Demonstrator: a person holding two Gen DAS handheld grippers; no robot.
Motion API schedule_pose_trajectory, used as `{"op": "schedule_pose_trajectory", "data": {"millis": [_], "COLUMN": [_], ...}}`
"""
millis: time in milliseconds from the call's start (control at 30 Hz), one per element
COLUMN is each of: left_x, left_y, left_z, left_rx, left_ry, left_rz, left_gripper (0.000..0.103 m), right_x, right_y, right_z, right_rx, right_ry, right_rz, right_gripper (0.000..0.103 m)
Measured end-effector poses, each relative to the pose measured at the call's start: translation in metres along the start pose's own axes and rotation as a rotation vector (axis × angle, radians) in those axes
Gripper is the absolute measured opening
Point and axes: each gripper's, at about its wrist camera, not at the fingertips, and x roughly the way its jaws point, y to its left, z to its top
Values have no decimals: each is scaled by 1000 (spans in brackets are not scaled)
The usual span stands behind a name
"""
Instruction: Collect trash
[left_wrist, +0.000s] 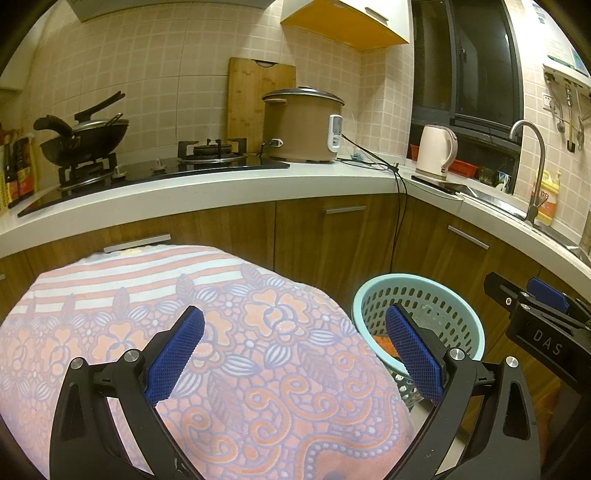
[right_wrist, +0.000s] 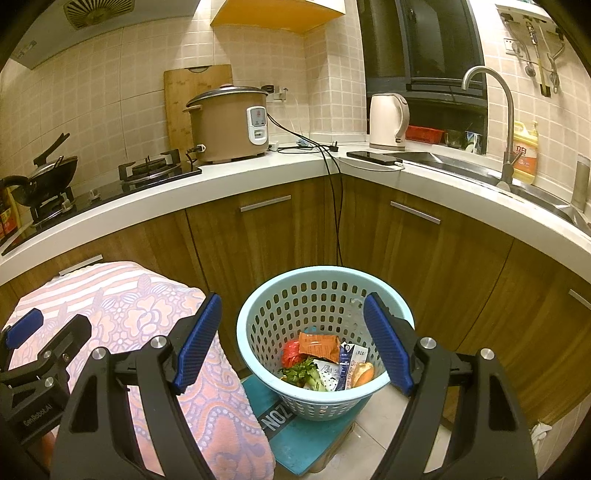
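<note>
Both tools gape empty above the trash-filled basket (right_wrist: 258, 314)

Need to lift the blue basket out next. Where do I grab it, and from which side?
Grip the rolled top rim of the basket from above, at its near edge. The perforated wall flares too wide for the right gripper, while the rim is thin, exposed and clear of the trash inside.

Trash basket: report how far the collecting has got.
Done: the basket already holds an orange wrapper, greens, a small carton and orange peel. In hand: nothing; the left gripper and right gripper both stand open. Left: no loose trash shows on the patterned cloth.
</note>
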Motion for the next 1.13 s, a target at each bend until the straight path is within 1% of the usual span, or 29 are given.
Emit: {"op": "schedule_pose_trajectory", "data": {"millis": [333, 600, 733, 833, 900, 967, 1033, 1133], "left_x": [-4, -4, -9, -10, -8, -6, -6, -7], "left_y": [-4, -2, -4, -6, -6, -1, 3, 5], "left_z": [-3, -1, -1, -1, 0, 0, 0, 1], "left_rx": [8, -12, -4, 1, -10, -41, -66, -79], "left_ry": [-7, -1, -35, -38, -22, -2, 0, -8], "left_rz": [-2, 0, 16, 24, 22, 3, 4, 19], "left_gripper": [95, 95, 95, 96, 96, 96, 96, 95], "right_x": [1, 3, 3, 4, 4, 4, 4, 4], "right_y": [3, 3, 3, 2, 2, 1, 0, 0], "right_z": [-2, -3, -3, -3, -4, -4, -4, -4], "right_rx": [-12, -16, -16, -14, -14, -13, -10, -9], "right_ry": [-1, 6, 6, 8, 8, 9, 13, 16], "right_rz": [-13, -4, -5, -4, -5, -4, -3, -1], "right_gripper": [75, 75, 75, 75, 75, 75, 75, 75]}}
